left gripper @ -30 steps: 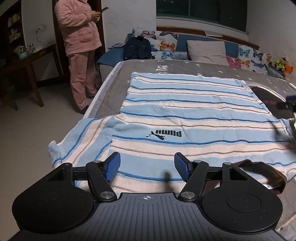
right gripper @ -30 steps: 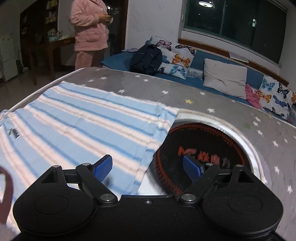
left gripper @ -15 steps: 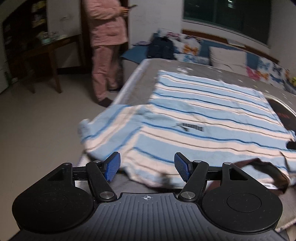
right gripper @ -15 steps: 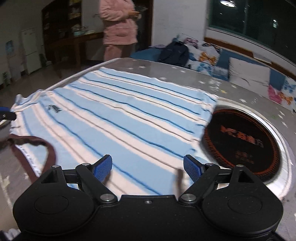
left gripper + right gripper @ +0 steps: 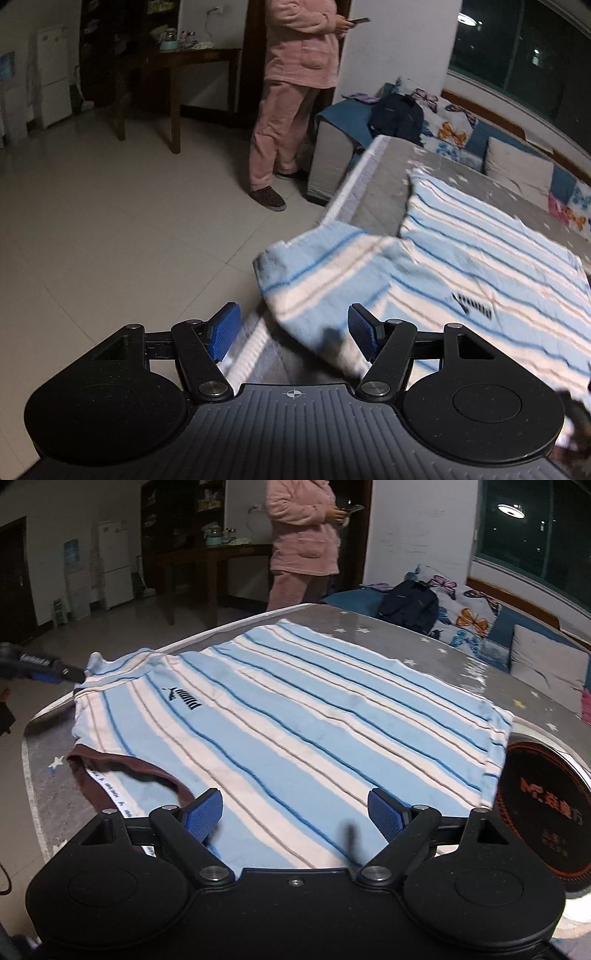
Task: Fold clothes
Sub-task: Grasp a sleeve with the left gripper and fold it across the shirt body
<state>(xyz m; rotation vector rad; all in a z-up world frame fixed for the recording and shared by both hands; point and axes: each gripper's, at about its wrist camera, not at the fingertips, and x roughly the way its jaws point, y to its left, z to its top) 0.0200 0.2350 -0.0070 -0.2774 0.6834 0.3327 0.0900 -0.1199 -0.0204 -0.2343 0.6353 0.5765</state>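
Observation:
A light-blue and white striped T-shirt (image 5: 295, 716) with a brown collar (image 5: 122, 771) lies flat on a grey star-patterned table. Its left sleeve (image 5: 325, 266) hangs over the table's edge in the left wrist view. My left gripper (image 5: 293, 328) is open, just short of that sleeve at the table's corner. My right gripper (image 5: 295, 812) is open over the shirt's near edge, right of the collar. The left gripper (image 5: 44, 670) also shows far left in the right wrist view, by the sleeve.
A person in pink (image 5: 295, 74) stands on the floor beyond the table's left edge (image 5: 347, 195). A round black hob (image 5: 543, 812) is set in the table right of the shirt. A cushioned bench (image 5: 480, 627) with a dark backpack (image 5: 406, 602) runs behind.
My left gripper has swung left to the sleeve at the table's corner. My right gripper has moved left from the black hob to the shirt's near edge. Both stay open.

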